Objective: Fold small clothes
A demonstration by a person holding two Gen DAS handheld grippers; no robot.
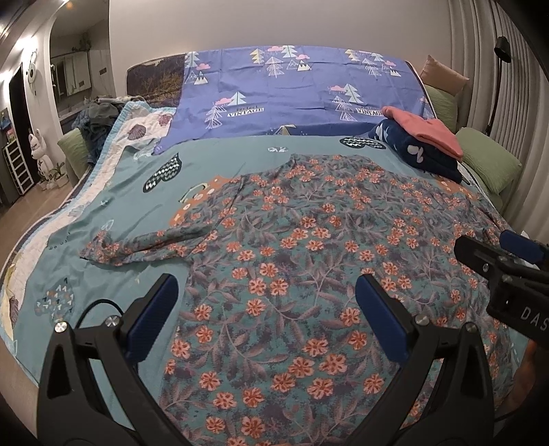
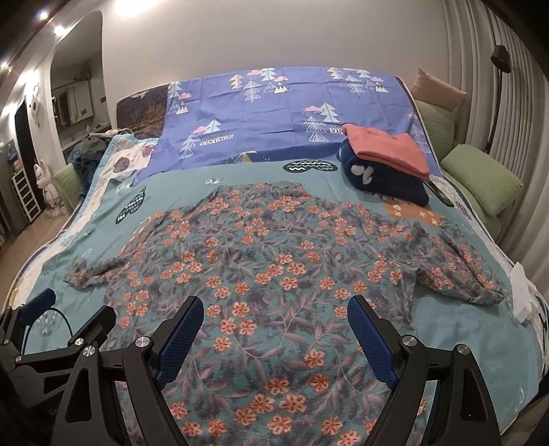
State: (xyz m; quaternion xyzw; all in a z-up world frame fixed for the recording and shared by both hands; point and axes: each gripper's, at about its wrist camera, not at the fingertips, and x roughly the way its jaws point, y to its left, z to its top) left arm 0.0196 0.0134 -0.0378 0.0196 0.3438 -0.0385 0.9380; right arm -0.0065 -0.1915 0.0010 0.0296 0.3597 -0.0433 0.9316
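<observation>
Left claw and right claw both hang spread and empty over the near hem of the flowered shirt, which lies flat on the bed. Best pinch a sleeve at its cuff and fold it inward without dragging the body.

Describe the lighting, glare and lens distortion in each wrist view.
Left wrist view: dim, even indoor light; strong fisheye bend curves the bed edge and the curtain; dark vignette in the corners; the floral garment is sharp. Right wrist view: ceiling lights flare at top left, the wall below glows; same barrel bend; the open right tongs look oversized near the lens.
</observation>
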